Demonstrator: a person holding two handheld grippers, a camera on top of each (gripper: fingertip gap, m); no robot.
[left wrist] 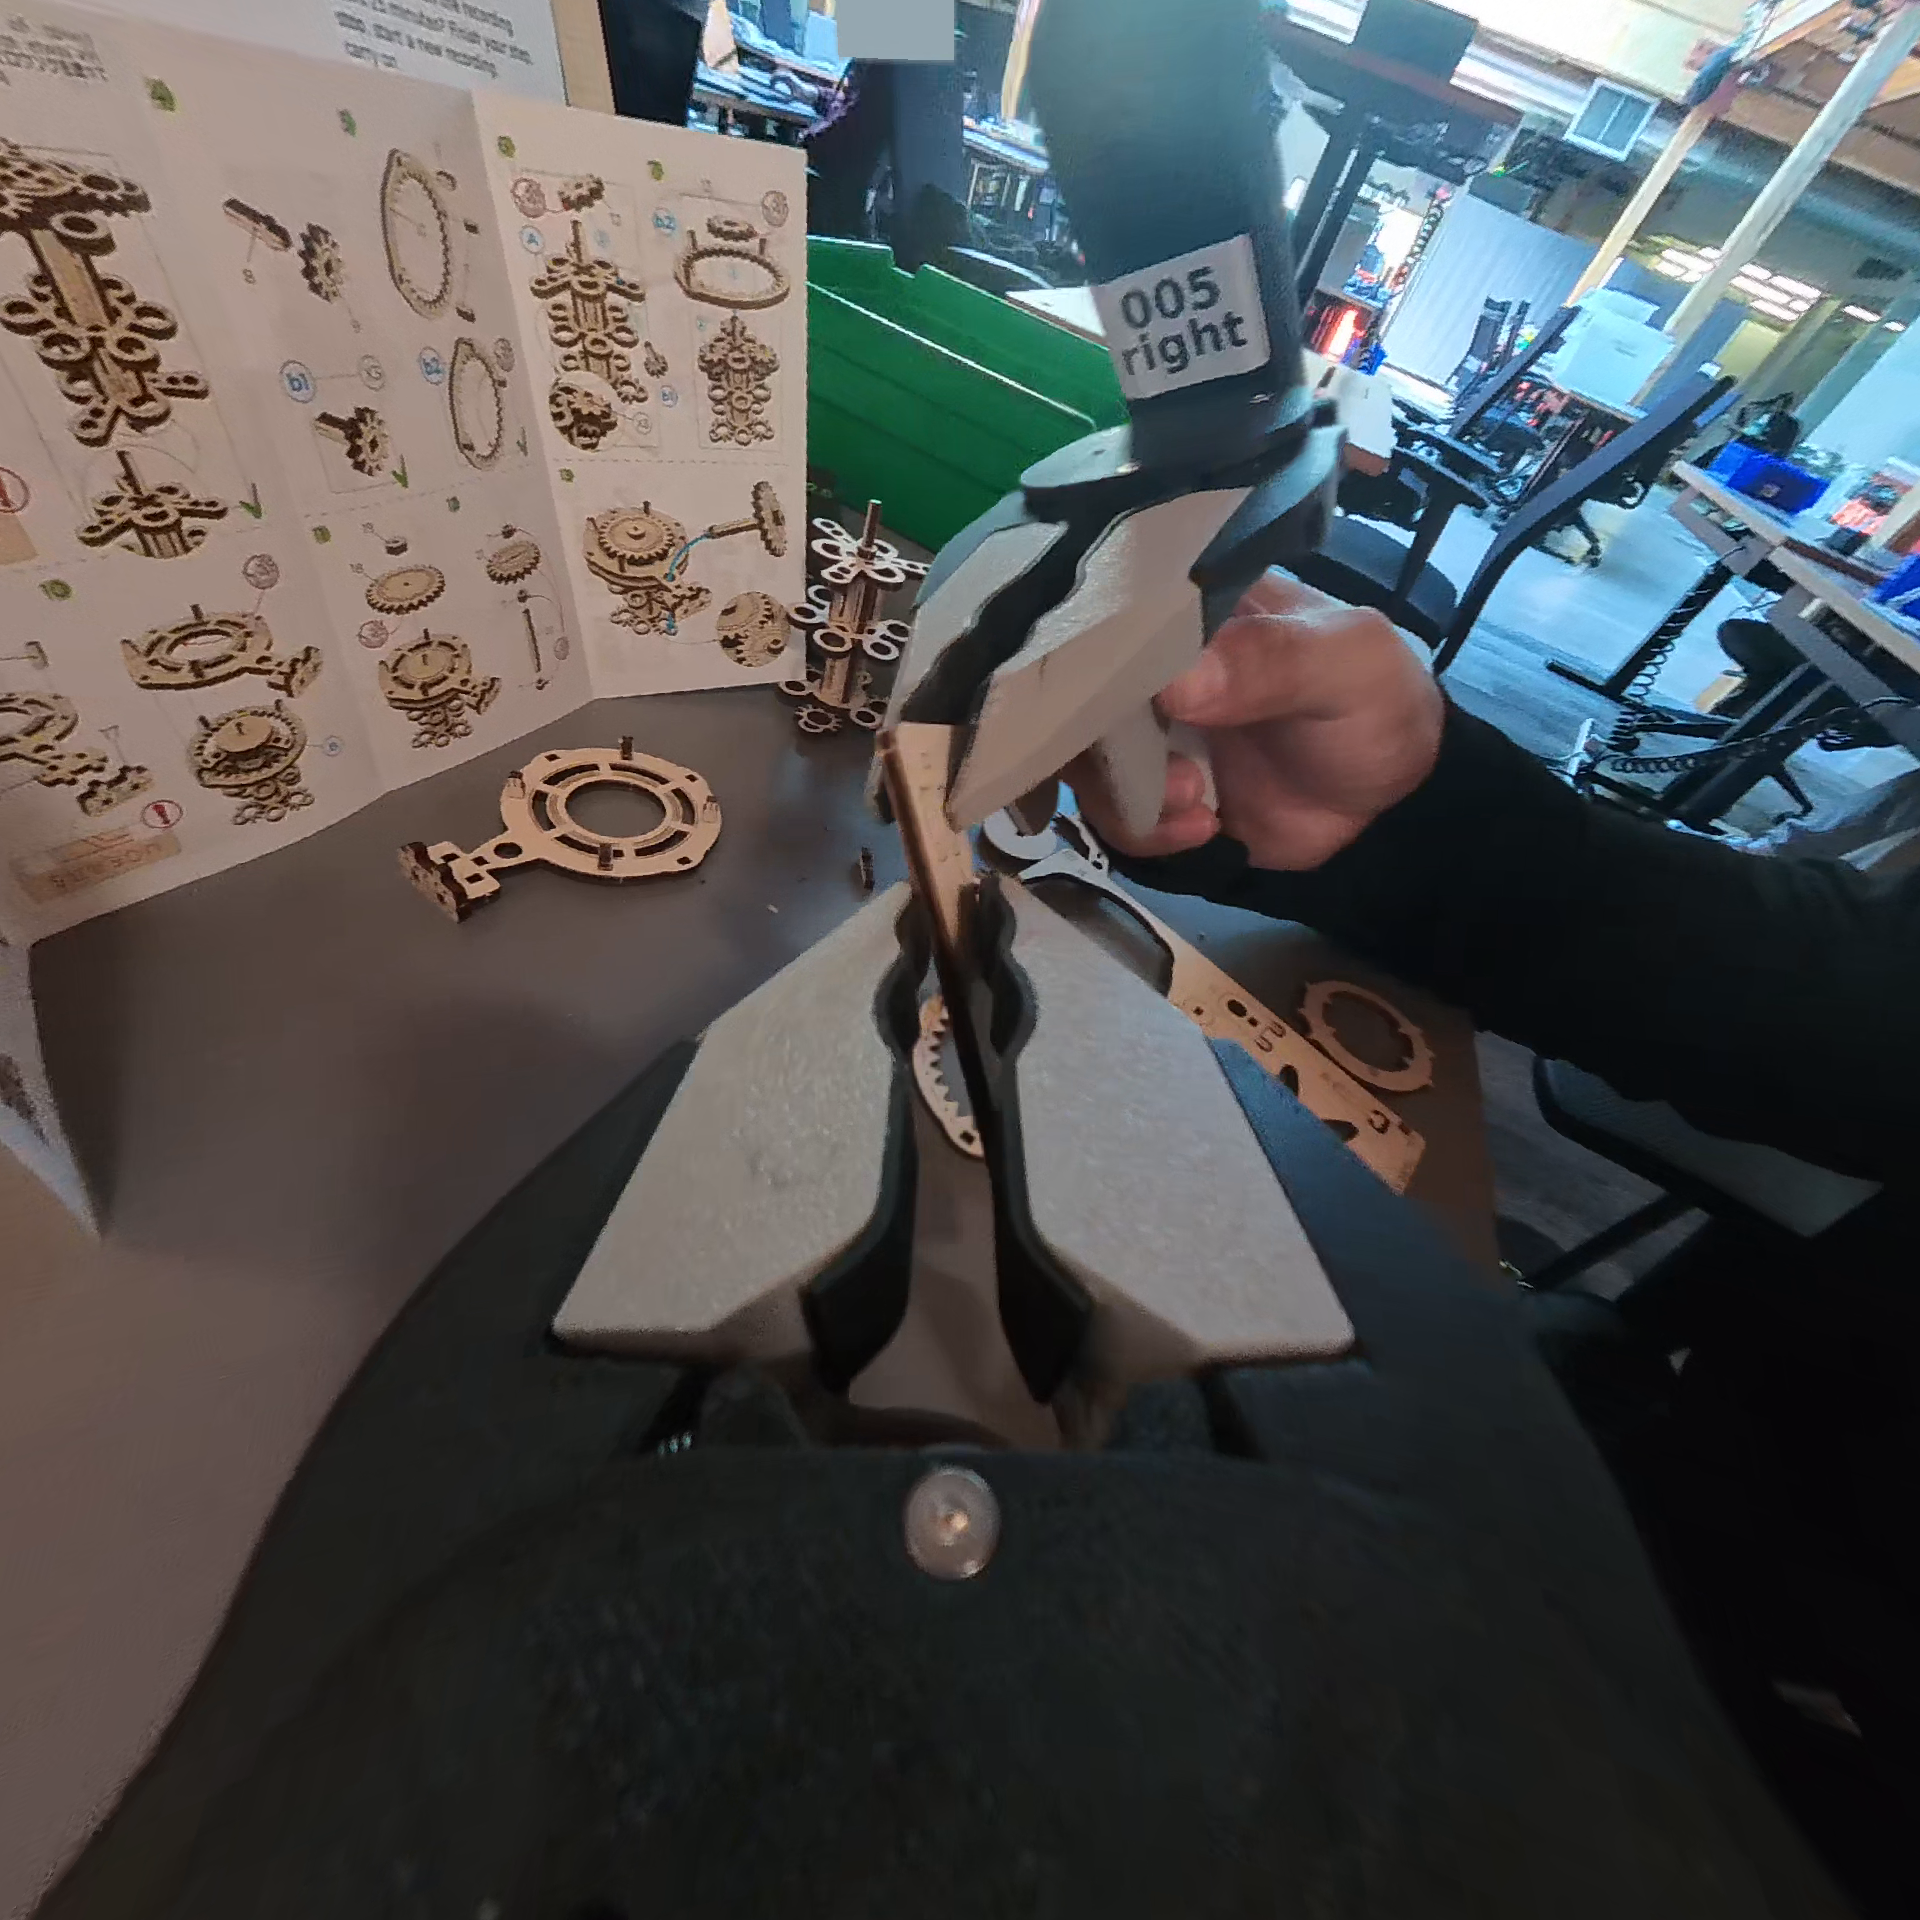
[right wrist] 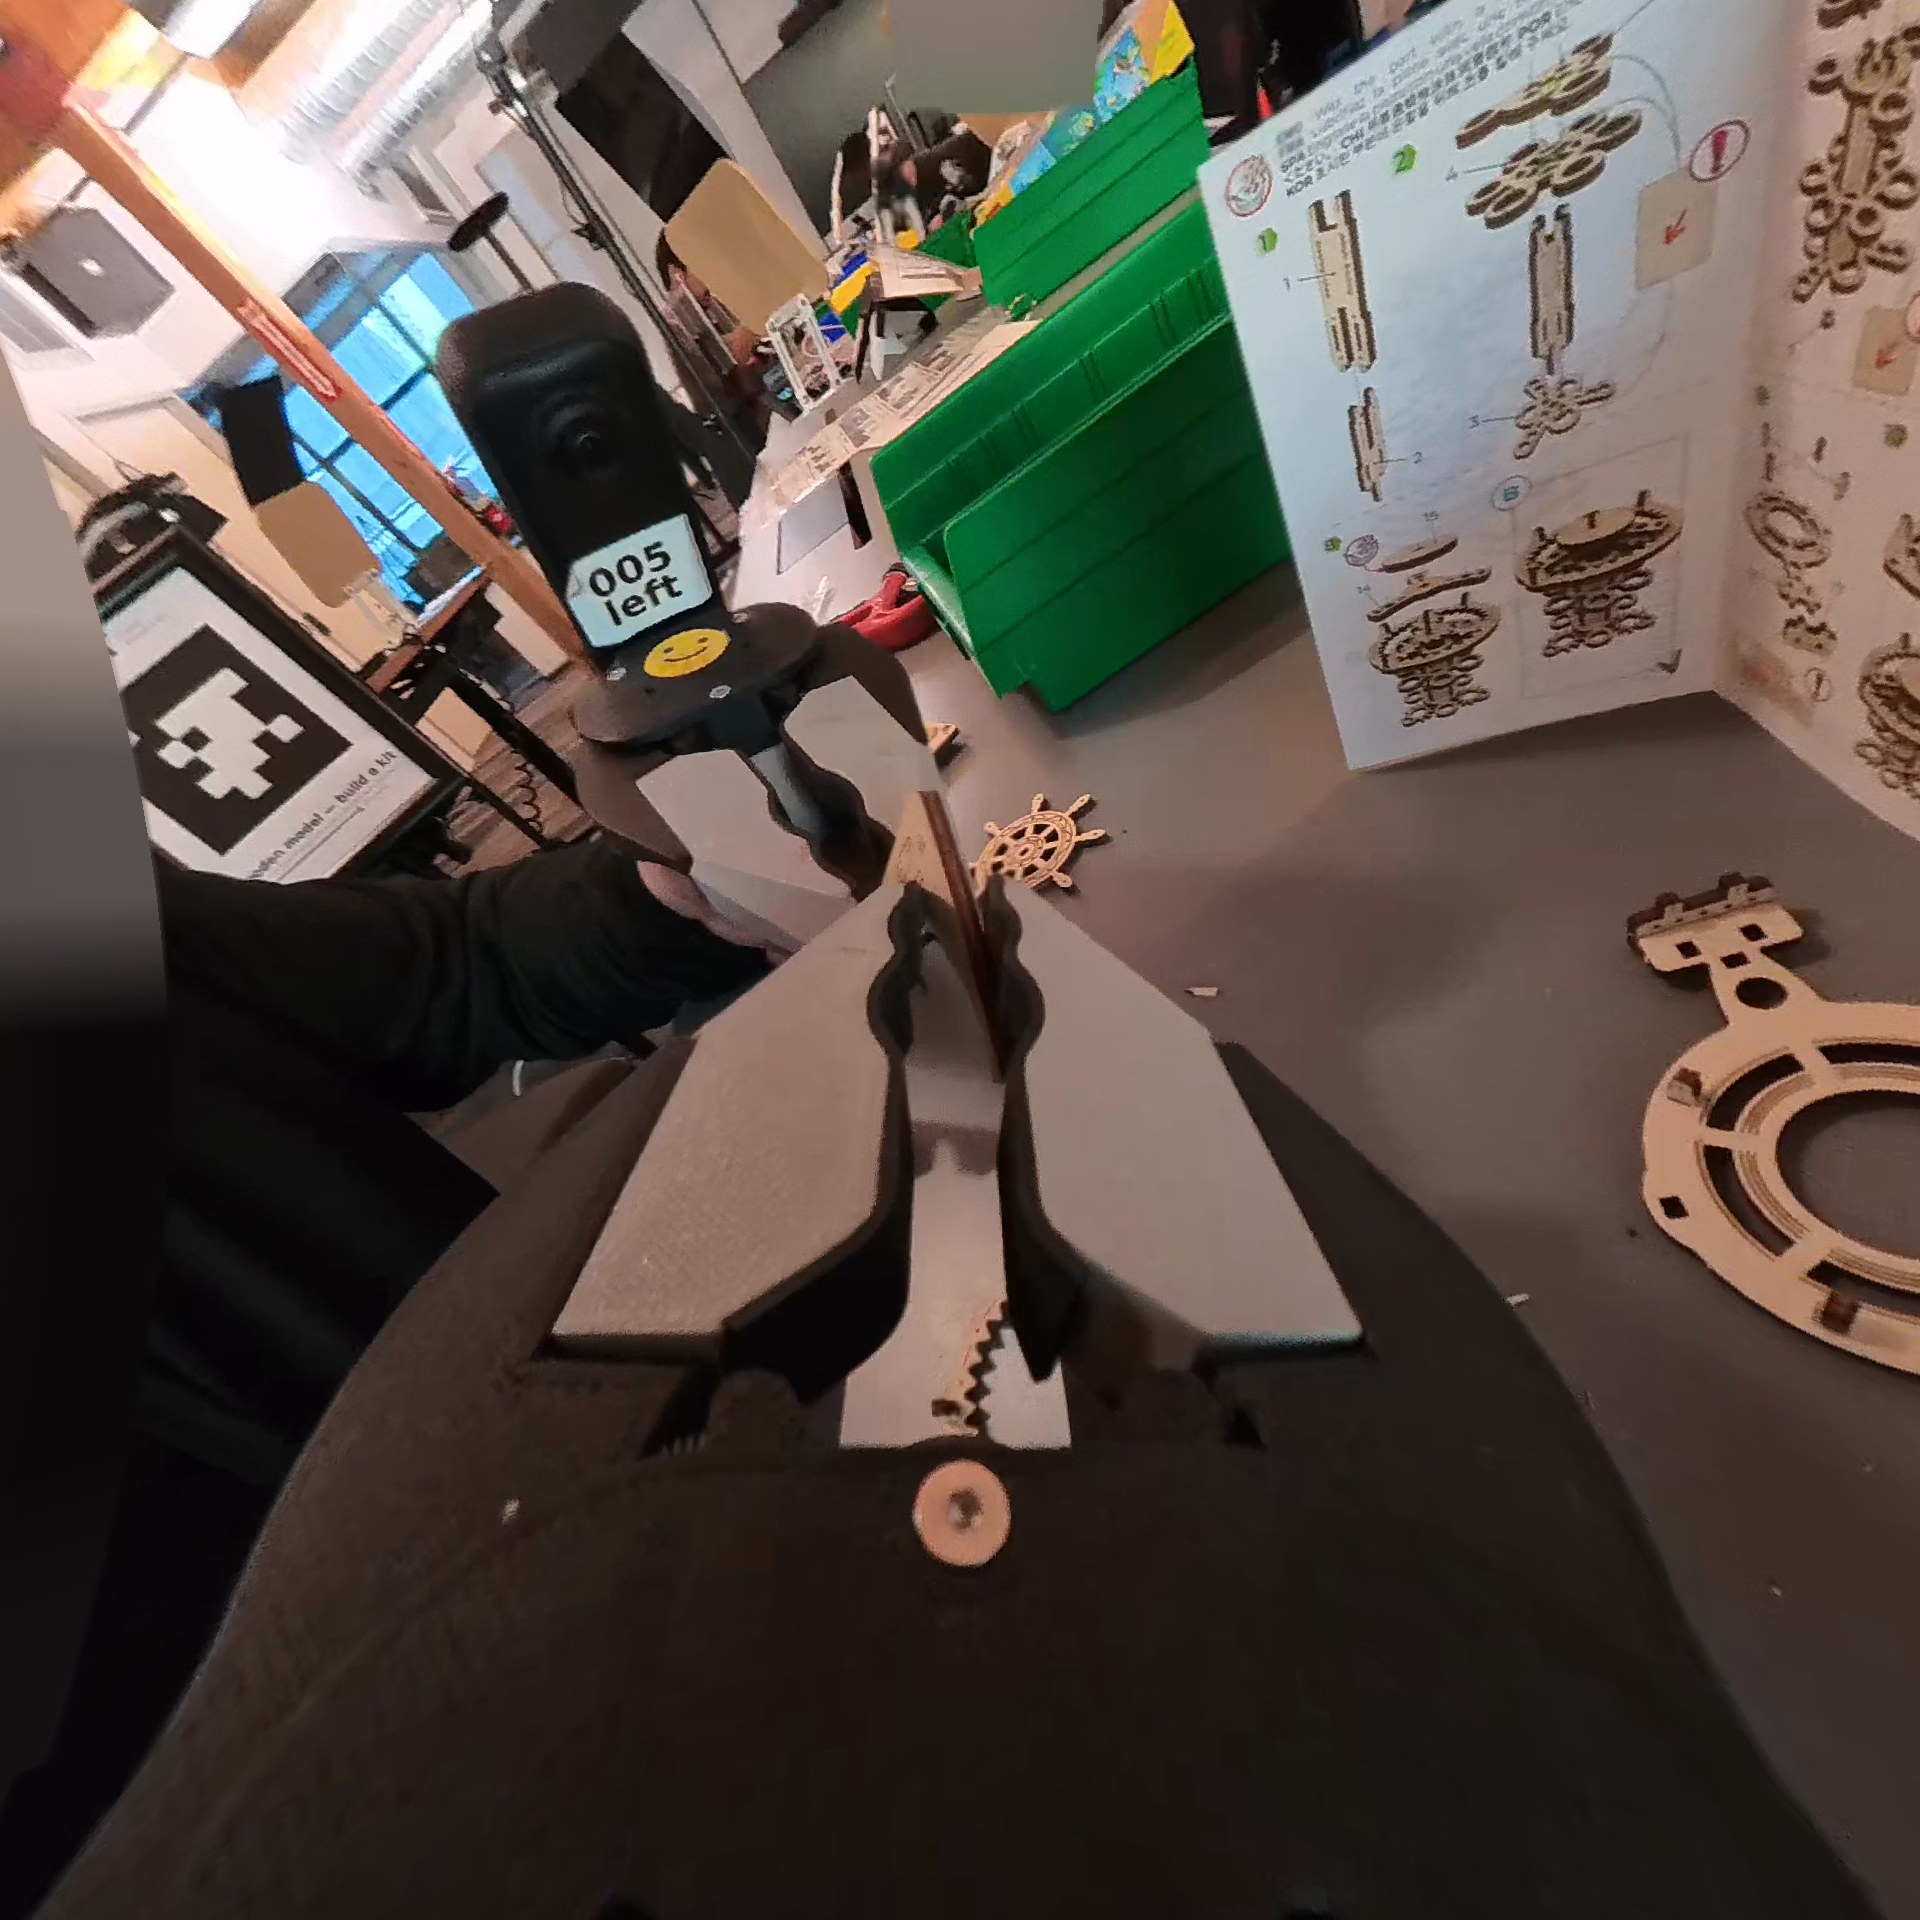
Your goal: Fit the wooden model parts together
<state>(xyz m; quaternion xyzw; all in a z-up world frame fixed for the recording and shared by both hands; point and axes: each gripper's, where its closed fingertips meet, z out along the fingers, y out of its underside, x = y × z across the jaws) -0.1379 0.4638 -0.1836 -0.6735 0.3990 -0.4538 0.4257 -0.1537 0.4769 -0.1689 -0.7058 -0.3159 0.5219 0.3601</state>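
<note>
I am holding a thin wooden sheet point(left wrist: 940, 883) edge-up above the table point(left wrist: 312, 1039), both tools pinching it. My left gripper point(left wrist: 951, 914) is pressed together on the sheet's lower part; my right gripper point(right wrist: 951, 914) is clamping its other end. A toothed ring part point(right wrist: 982, 1361) is showing between the right fingers. By my judgement I am breaking a part free of the sheet, ahead of fitting it. The ring base point(left wrist: 582, 821) is lying beyond the sheet, in front of the instructions point(left wrist: 364, 416); the ring tower point(left wrist: 857, 634) is standing behind the sheet. Next I need a firm, careful twist so the thin wood does not snap.
</note>
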